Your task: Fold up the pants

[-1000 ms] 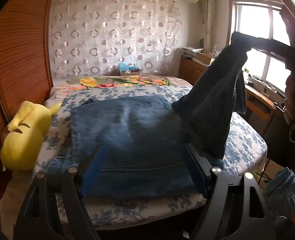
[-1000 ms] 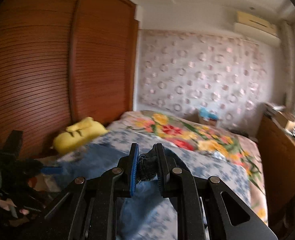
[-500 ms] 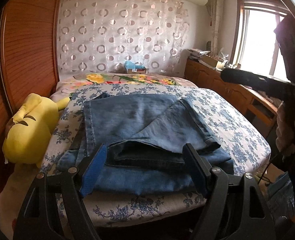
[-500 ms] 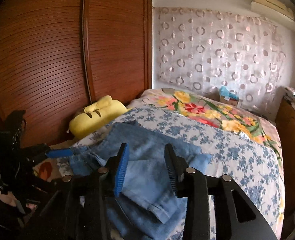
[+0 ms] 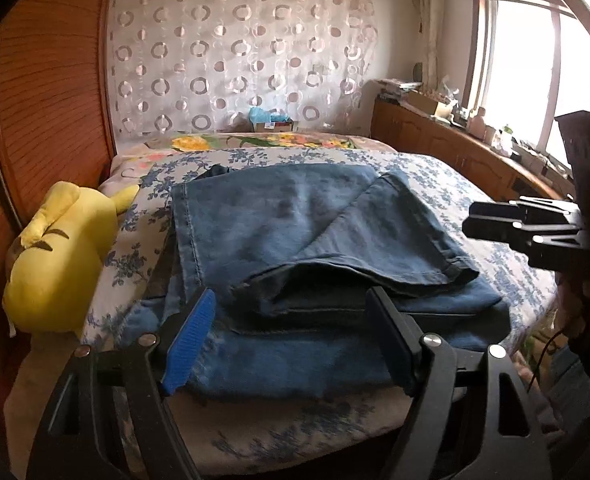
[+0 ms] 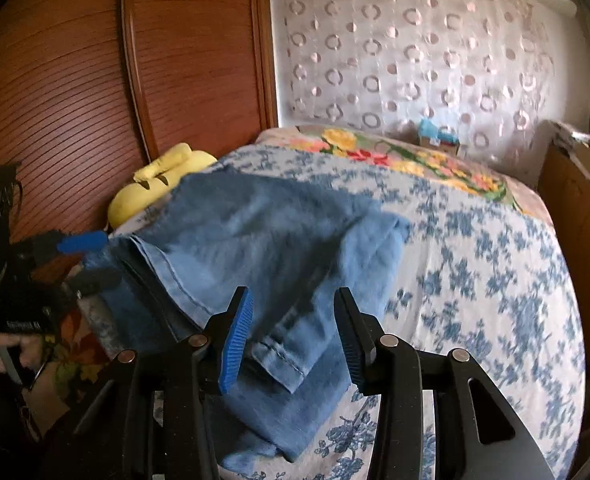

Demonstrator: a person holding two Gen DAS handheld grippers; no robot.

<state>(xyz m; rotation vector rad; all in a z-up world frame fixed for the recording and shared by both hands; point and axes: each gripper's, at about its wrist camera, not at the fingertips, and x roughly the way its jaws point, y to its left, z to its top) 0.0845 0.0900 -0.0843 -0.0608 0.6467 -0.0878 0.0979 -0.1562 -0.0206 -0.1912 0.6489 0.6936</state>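
Jeans (image 5: 295,240) lie folded near the front edge of the bed (image 5: 475,200), one leg draped askew on top, its hem toward the front right corner. Left gripper (image 5: 291,344) hovers over the front edge with tongs apart, holding nothing. Right gripper (image 6: 291,340), likewise spread and empty, sits just above the hem (image 6: 283,364). Best to square that skewed leg first — pinch at the hem, pull straight, align the side seams — then pin the near fold before doubling over.
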